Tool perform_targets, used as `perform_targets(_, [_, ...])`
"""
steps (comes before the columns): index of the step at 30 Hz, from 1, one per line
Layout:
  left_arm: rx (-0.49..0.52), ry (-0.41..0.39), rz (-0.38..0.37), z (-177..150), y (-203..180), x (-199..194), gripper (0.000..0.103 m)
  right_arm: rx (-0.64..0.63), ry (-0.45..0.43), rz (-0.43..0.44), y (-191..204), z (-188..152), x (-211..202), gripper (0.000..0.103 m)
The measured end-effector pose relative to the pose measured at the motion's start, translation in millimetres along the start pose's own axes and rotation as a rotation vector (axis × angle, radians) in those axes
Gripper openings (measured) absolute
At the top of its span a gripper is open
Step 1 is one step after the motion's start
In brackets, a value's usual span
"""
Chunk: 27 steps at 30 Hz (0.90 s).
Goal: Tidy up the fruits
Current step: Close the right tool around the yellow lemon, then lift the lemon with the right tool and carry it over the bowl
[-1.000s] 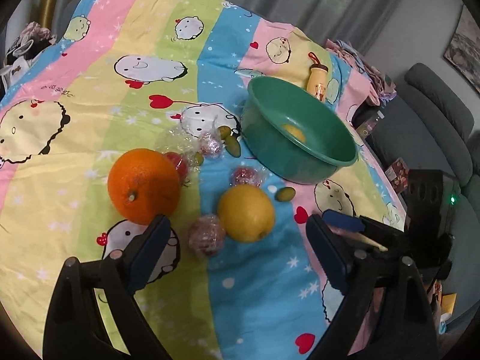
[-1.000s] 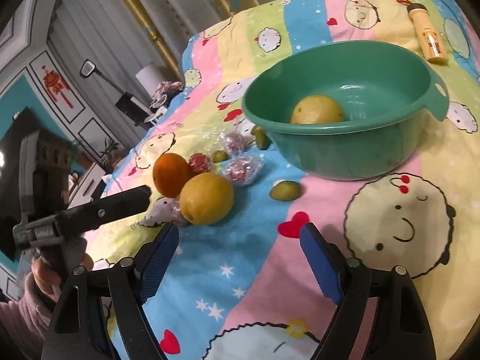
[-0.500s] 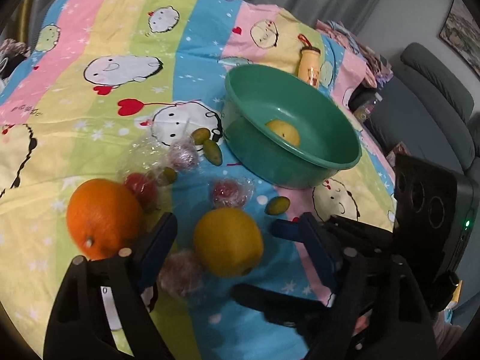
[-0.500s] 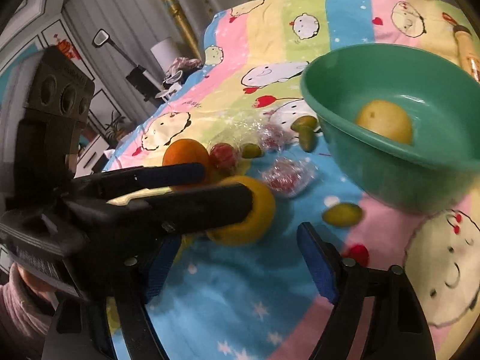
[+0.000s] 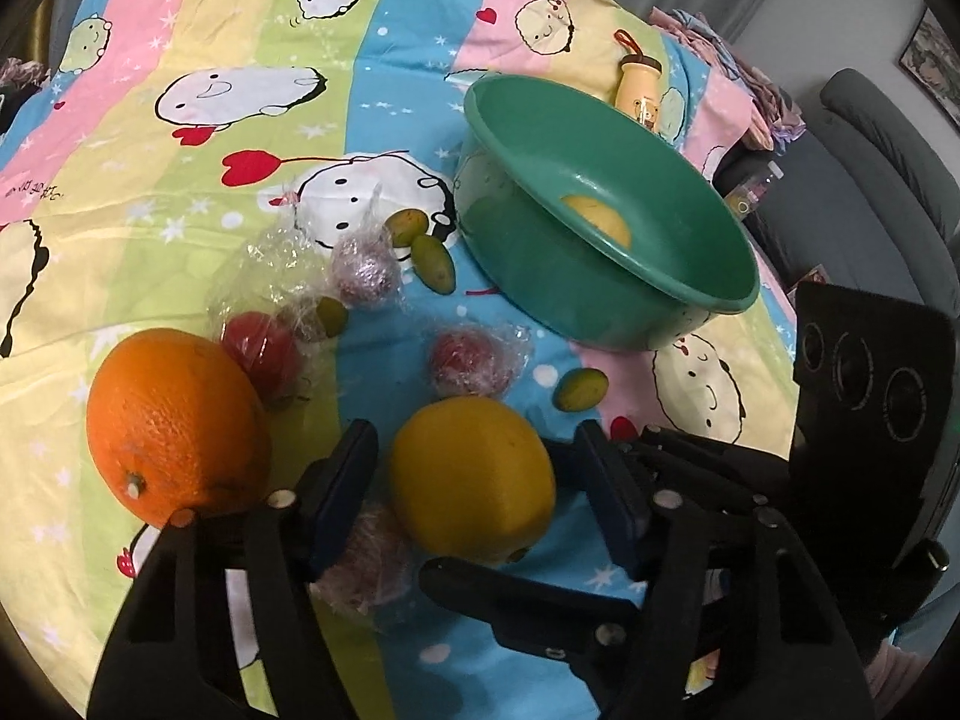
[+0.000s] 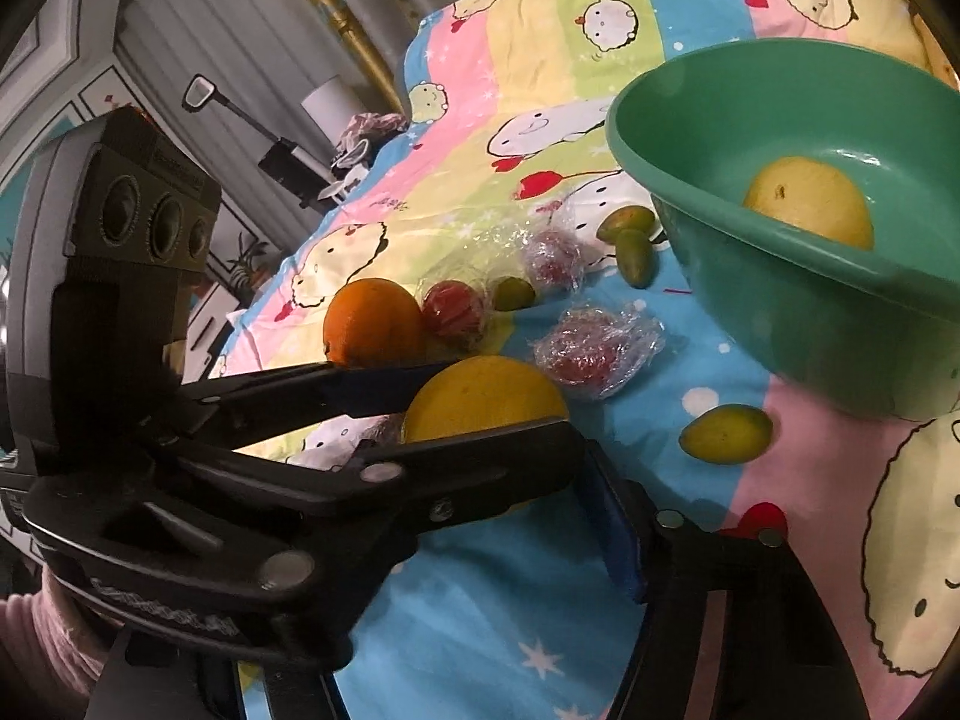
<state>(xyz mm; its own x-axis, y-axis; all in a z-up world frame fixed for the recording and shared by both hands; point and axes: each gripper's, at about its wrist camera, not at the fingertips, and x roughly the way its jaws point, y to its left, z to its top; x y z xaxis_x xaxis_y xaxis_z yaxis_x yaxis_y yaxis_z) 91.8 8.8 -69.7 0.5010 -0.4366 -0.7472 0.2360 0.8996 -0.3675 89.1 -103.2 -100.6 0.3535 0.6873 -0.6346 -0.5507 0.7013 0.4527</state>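
The lemon [image 5: 471, 480] sits between the left gripper's [image 5: 480, 501] closing jaws, pads not yet pressing; the right gripper [image 5: 576, 540], also closing, crowds its right side, empty.

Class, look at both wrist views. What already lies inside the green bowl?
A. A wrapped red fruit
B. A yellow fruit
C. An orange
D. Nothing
B: one yellow fruit sits inside the green bowl, while the orange and the wrapped red fruit lie on the cloth outside it.
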Motion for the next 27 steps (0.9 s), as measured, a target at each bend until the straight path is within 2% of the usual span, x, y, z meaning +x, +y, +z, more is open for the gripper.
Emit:
perform_targets(1, [-0.001, 0.002, -0.003, 0, 0, 0, 0.057, 0.000, 0.001, -0.004, 0, 0, 0, 0.063])
perform_targets(4, [-0.002, -0.001, 0.001, -1, 1, 0, 0.054, 0.007, -0.003, -0.010, -2, -1, -1, 0.059])
perform_targets(12, [0.002, -0.026, -0.006, -1, -2, -7, 0.054, -0.020, -0.032, -0.020, 4, -1, -5, 0.058])
perform_targets(18, [0.036, -0.084, -0.005, -2, -15, -29, 0.054, -0.095, -0.083, -0.043, 22, 0, -21, 0.058])
perform_targets(21, [0.044, -0.103, -0.013, -3, -18, -38, 0.054, -0.104, -0.105, -0.027, 25, -1, -32, 0.058])
perform_targets(24, [0.010, -0.090, -0.040, -5, -13, -37, 0.054, -0.080, -0.096, -0.003, 23, -1, -32, 0.058])
perform_targets(27, [-0.013, -0.086, -0.054, -5, -12, -38, 0.055, -0.103, -0.092, -0.032, 30, -3, -30, 0.058])
